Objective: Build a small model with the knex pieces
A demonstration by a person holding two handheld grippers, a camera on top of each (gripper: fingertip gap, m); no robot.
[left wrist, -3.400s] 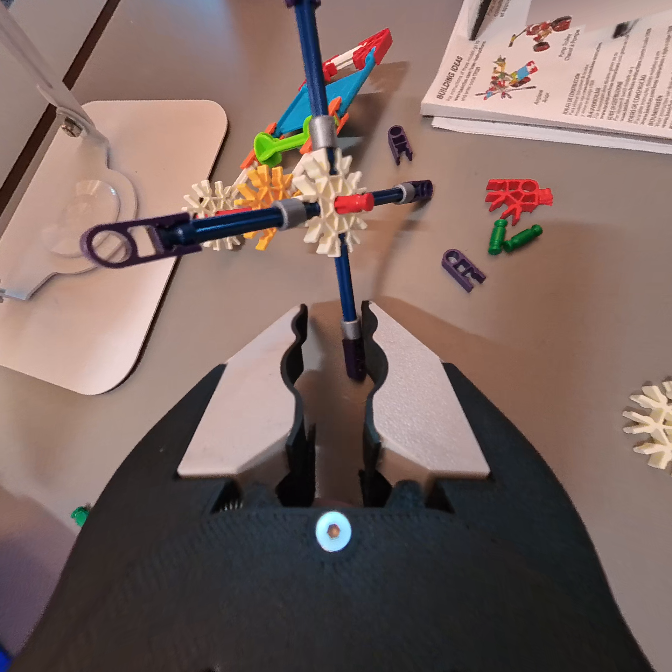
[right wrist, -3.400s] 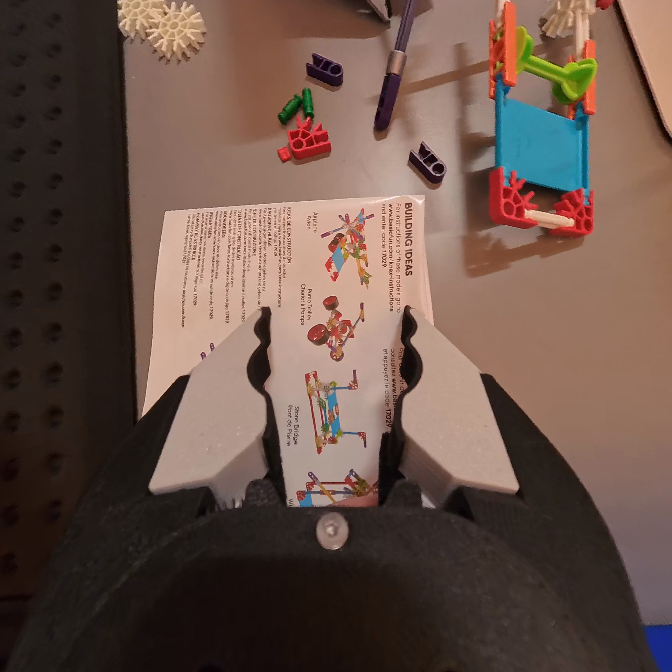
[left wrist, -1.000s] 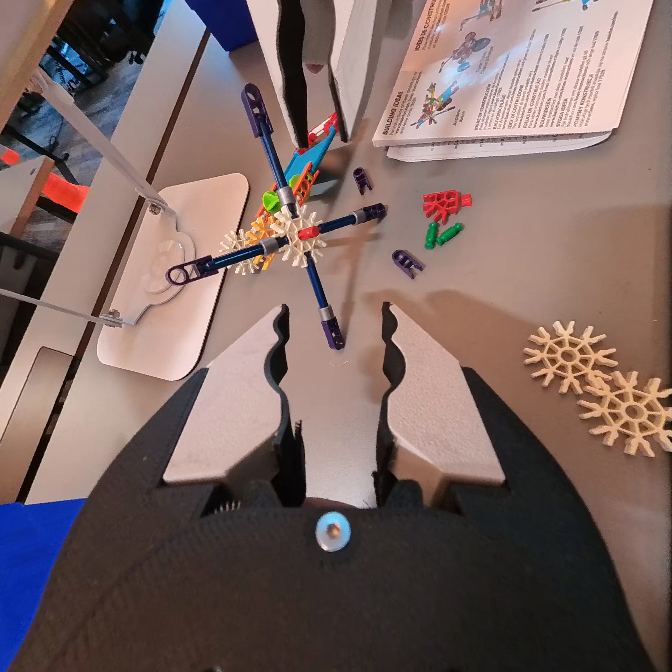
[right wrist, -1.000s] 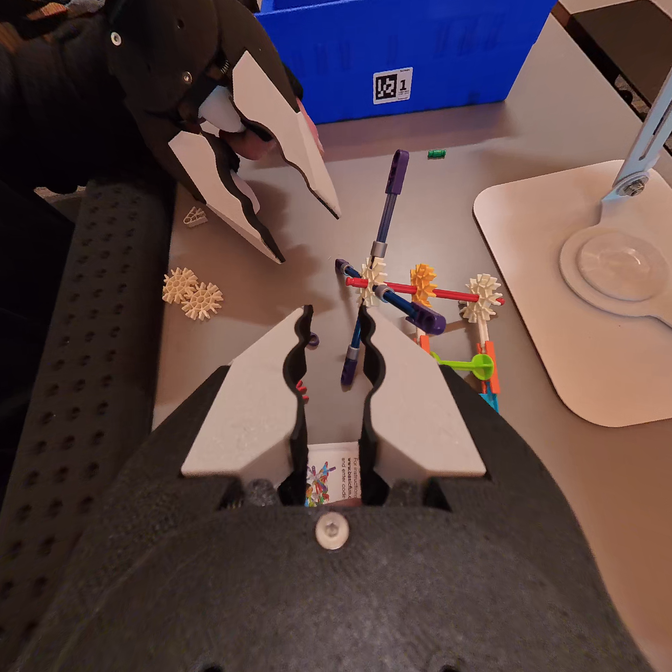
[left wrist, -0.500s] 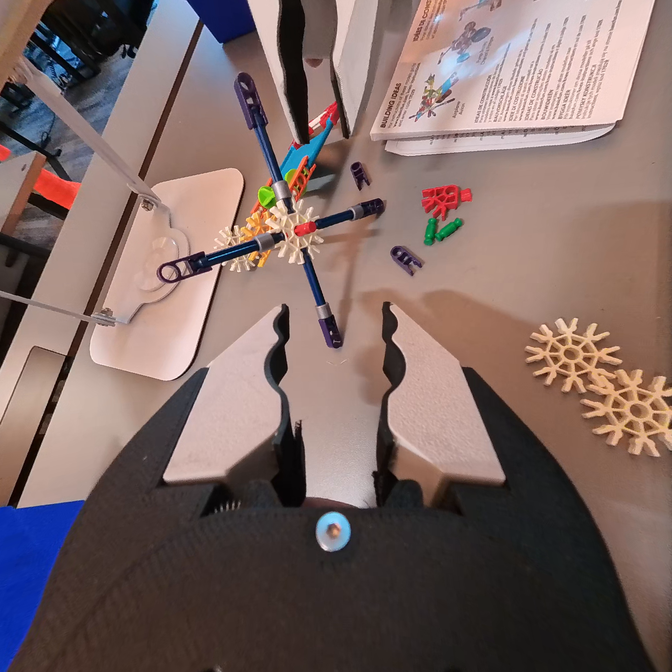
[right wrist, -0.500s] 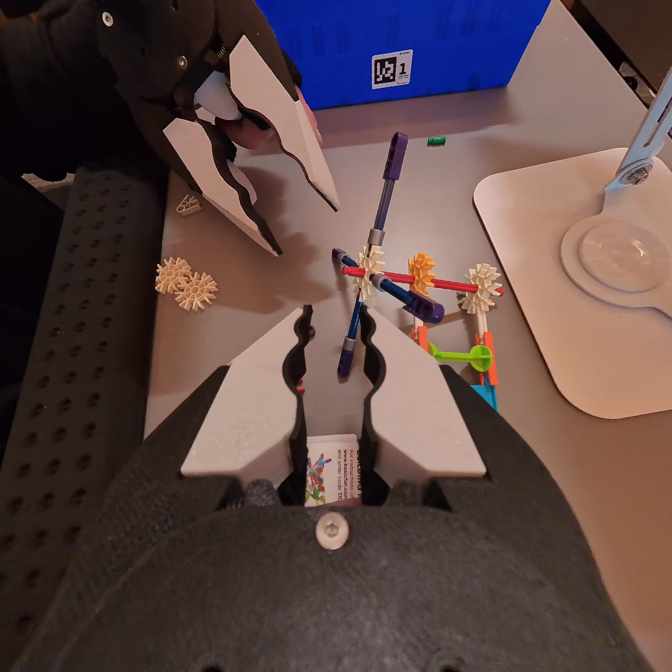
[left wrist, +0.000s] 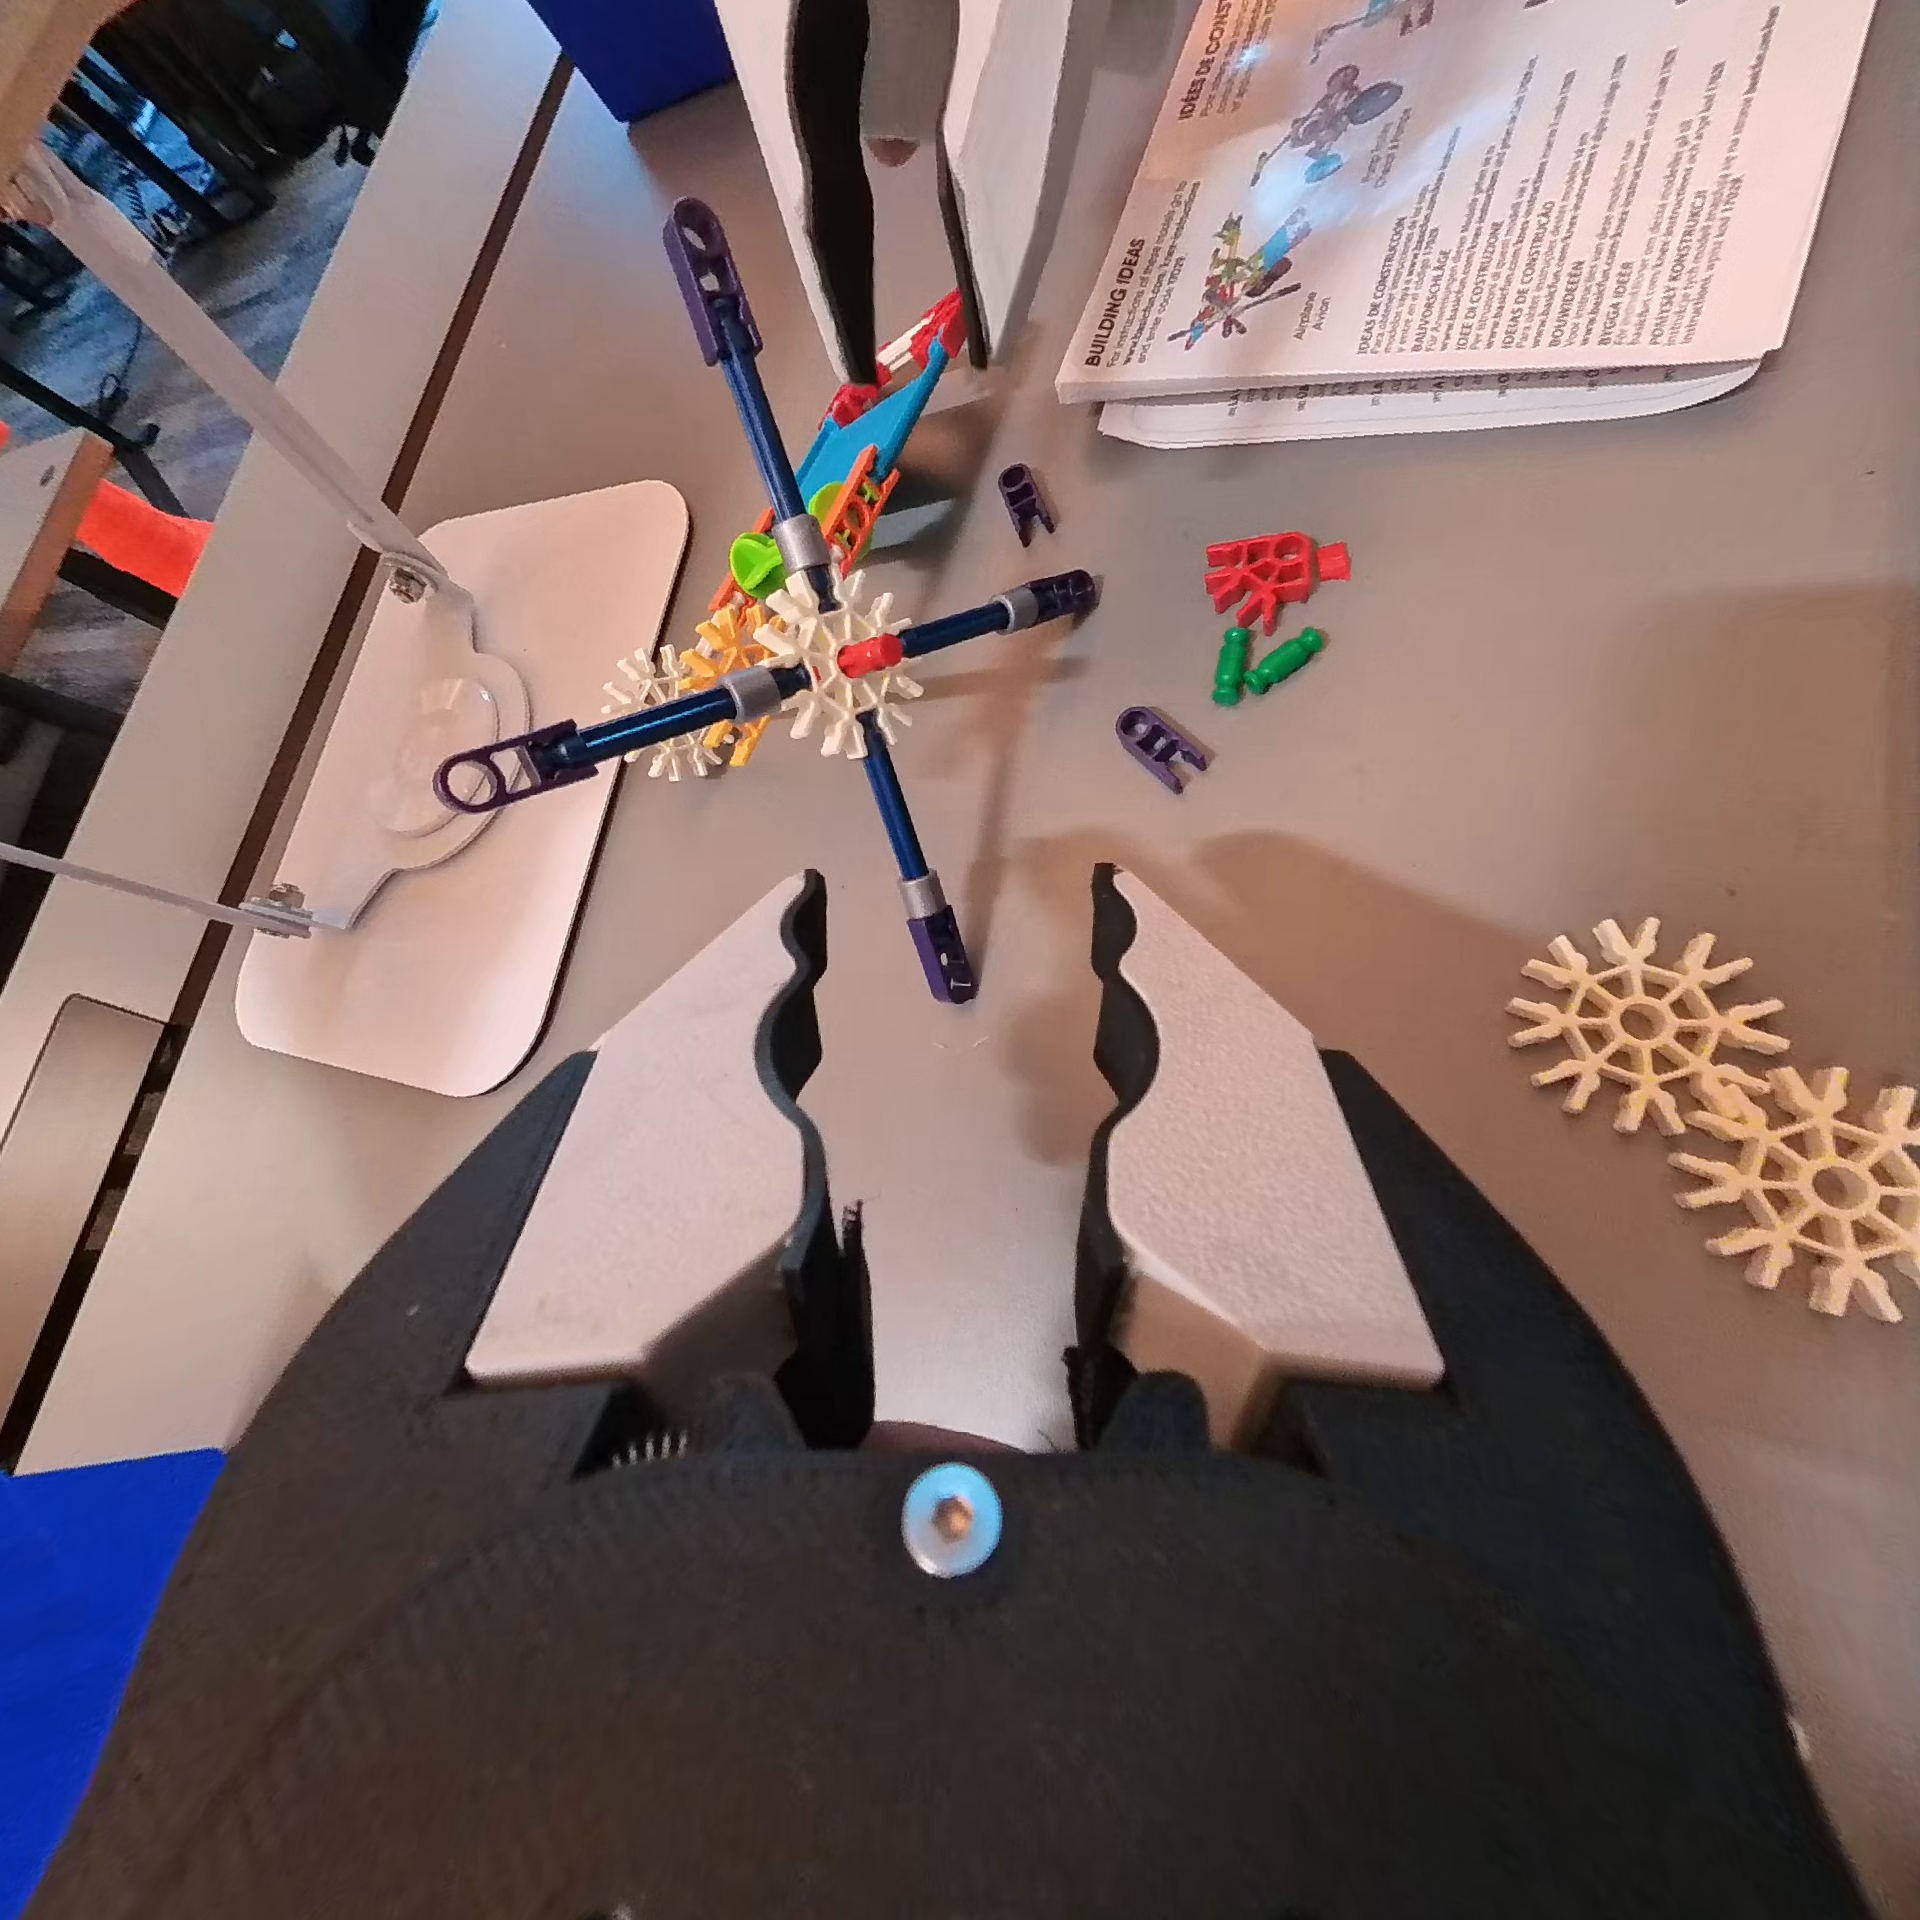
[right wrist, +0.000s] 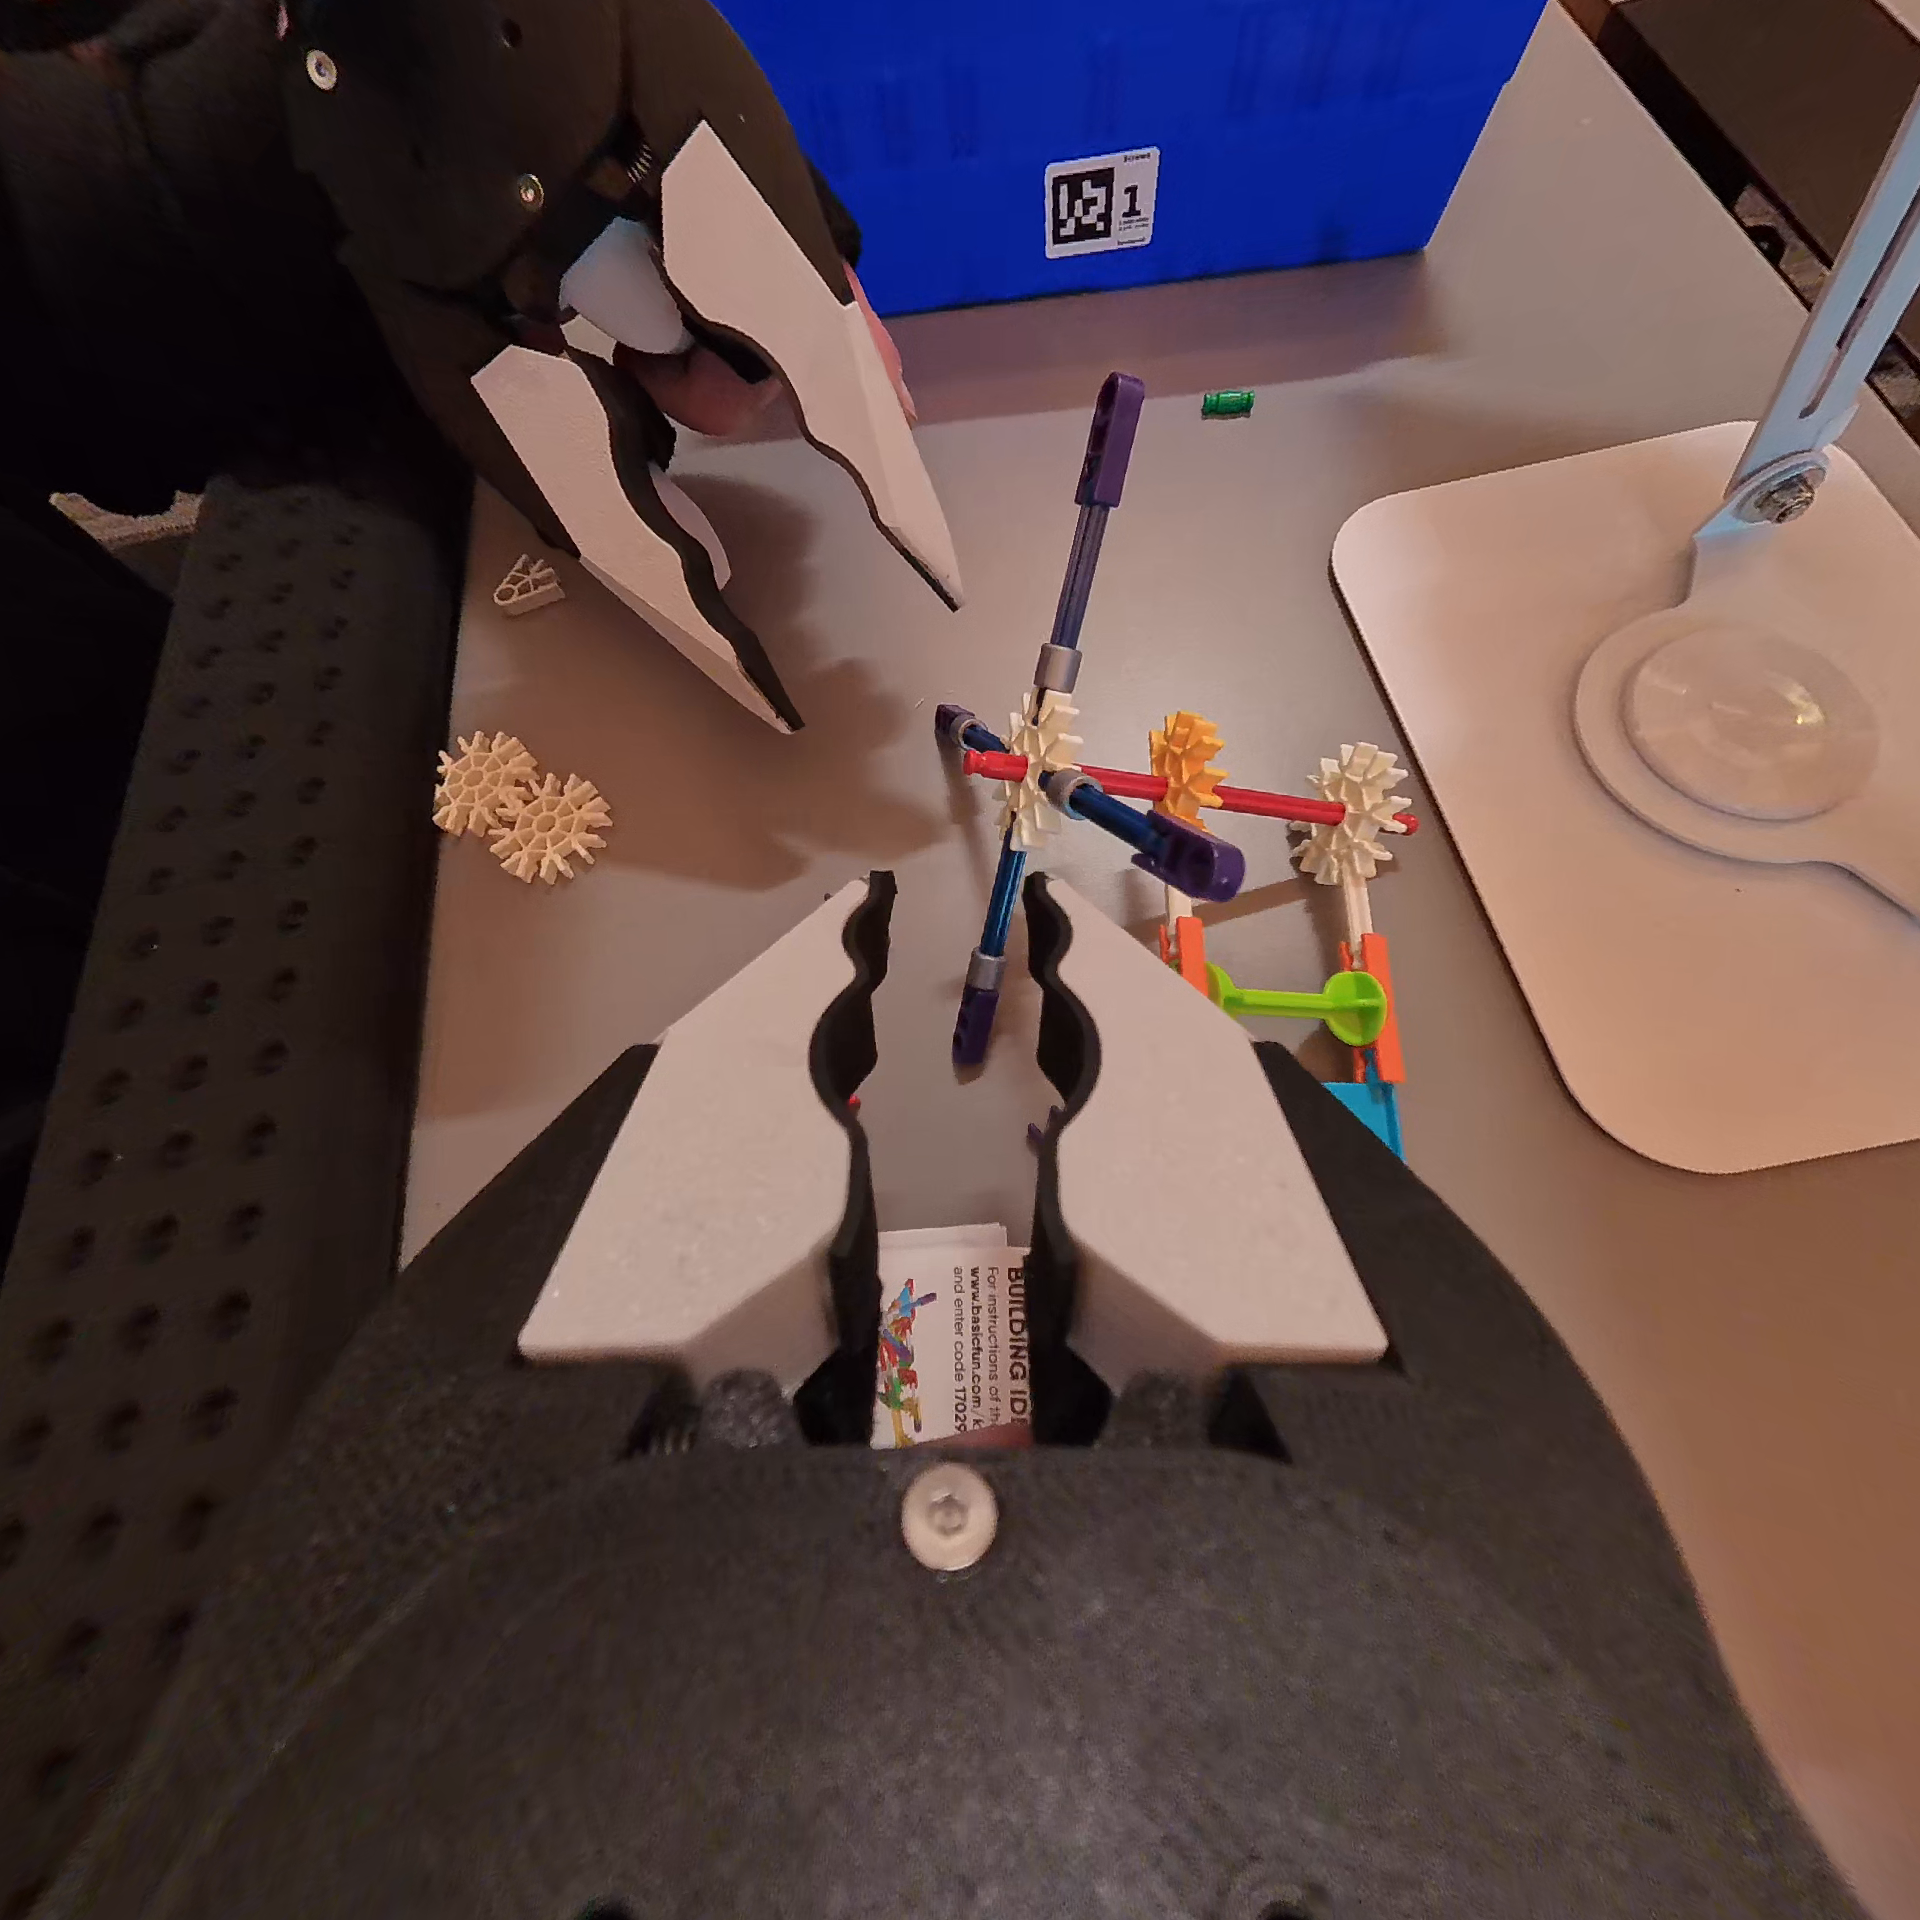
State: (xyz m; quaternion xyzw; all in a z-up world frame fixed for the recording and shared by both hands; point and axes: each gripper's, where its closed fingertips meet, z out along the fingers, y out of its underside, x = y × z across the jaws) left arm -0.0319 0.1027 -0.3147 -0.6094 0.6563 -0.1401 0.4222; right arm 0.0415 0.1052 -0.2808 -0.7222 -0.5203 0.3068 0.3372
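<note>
my left tongs [left wrist: 954,914] hang wide and empty over the desk [left wrist: 1455,831], my right tongs [right wrist: 958,904] stand narrowly apart, empty, a purple-tipped blue rod [right wrist: 989,961] of the windmill toy [right wrist: 1049,779] just beyond their tips.

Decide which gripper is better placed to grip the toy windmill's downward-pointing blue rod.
Right. The right gripper appears to flank that blue rod with open fingertips; the left gripper hangs open, apart from it.

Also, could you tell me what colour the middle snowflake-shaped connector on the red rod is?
The middle connector on the red rod is orange, clearest in the right wrist view.
</note>
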